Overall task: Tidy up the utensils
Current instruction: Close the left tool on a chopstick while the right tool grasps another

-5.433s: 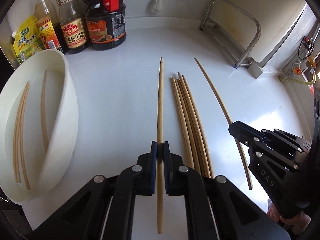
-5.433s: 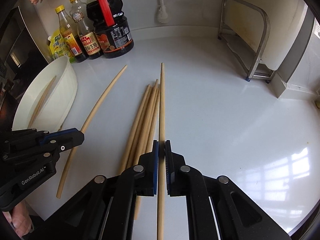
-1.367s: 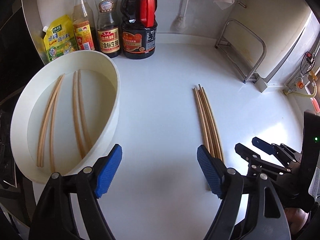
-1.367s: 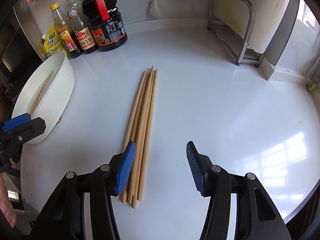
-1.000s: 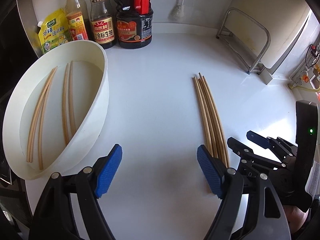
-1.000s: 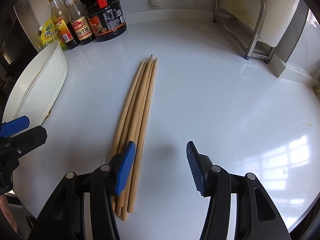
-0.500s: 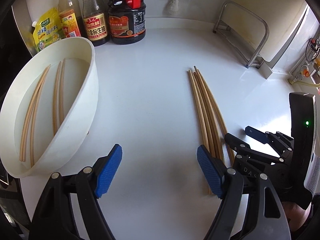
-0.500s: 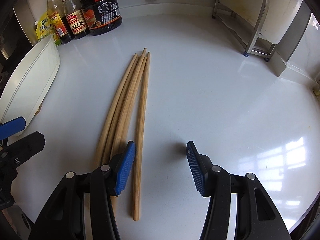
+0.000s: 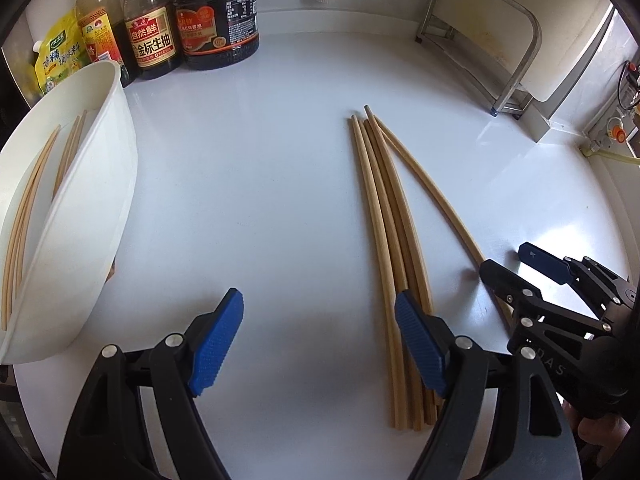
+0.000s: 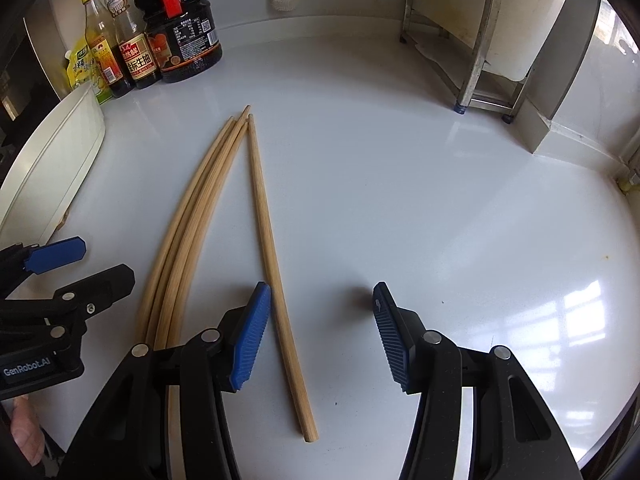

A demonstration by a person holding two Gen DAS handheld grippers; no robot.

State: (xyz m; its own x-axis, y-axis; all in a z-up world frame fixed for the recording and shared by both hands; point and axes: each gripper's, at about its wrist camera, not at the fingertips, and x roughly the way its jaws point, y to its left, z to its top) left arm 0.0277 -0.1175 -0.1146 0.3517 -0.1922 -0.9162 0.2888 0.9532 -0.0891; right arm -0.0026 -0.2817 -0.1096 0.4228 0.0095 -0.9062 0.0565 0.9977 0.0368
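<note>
Several wooden chopsticks (image 9: 394,240) lie in a bundle on the white counter; they also show in the right wrist view (image 10: 188,236). One chopstick (image 10: 272,268) lies split off to the right of the bundle, its near end between my right gripper's open jaws. My right gripper (image 10: 320,332) is open and empty, low over the counter. My left gripper (image 9: 320,340) is open and empty, left of the bundle, its right finger (image 9: 420,344) over the bundle's near end. A white bowl (image 9: 100,216) at the left holds several chopsticks (image 9: 24,208).
Sauce bottles (image 9: 216,20) and a yellow pouch (image 9: 56,60) stand at the back left. A metal rack (image 9: 480,40) stands at the back right against a white wall. The counter's rounded edge runs along the right side (image 10: 616,320).
Both grippers dropped lower and moved forward toward the chopsticks. One chopstick has swung out to the right of the bundle. The bowl has slid leftward in both views.
</note>
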